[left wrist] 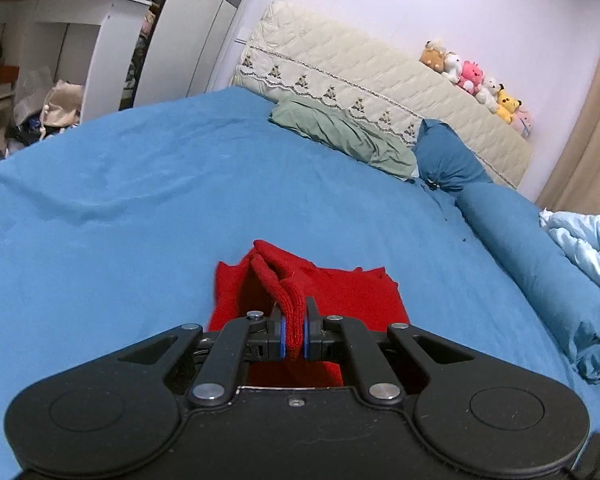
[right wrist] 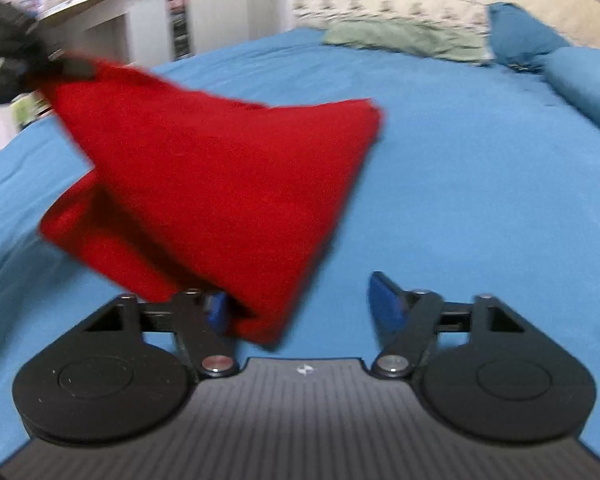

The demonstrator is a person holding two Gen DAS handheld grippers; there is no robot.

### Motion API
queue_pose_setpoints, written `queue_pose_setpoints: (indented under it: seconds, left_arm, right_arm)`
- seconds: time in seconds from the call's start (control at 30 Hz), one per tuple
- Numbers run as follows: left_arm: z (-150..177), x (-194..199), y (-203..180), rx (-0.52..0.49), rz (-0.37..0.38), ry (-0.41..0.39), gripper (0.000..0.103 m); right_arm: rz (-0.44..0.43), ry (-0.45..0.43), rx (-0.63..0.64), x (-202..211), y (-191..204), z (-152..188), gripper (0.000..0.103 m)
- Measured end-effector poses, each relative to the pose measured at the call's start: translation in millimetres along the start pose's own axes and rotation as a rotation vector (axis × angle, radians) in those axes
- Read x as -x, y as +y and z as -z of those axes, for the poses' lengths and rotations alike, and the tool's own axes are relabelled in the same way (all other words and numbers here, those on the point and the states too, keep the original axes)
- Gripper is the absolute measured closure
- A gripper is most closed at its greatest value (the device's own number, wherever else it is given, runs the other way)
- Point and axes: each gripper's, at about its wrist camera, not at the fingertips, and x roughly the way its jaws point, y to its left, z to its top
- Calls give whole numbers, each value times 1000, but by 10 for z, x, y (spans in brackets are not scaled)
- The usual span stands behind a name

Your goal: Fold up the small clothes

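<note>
A small red knitted garment (left wrist: 340, 292) lies on the blue bed sheet (left wrist: 140, 200). My left gripper (left wrist: 294, 316) is shut on a bunched edge of it and lifts that edge off the sheet. In the right wrist view the red garment (right wrist: 228, 184) hangs stretched from the left gripper (right wrist: 40, 68) at the upper left down toward my right gripper (right wrist: 304, 300). The right gripper is open; the cloth's lower corner lies against its left finger (right wrist: 217, 312), and the right finger (right wrist: 386, 300) is clear of it. That view is blurred.
A green pillow (left wrist: 340, 136) and blue pillows (left wrist: 448, 156) lie at the head of the bed below a cream quilted headboard (left wrist: 380, 76) with plush toys (left wrist: 472, 76). A rolled blue duvet (left wrist: 540, 264) runs along the right side. White shelves (left wrist: 60, 40) stand at the left.
</note>
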Motion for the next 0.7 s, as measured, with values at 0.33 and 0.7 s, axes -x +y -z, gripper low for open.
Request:
queue_pose_setpoints:
  seconds: [0.33,0.7]
  left_arm:
    - [774,-295,280,-86,-165,98,88]
    - [600,-78,458,-124,-256,124,30]
  right_arm:
    - [-20,39,40,67,-66,139,25]
    - [-168,97,-50,301,-473,16,7]
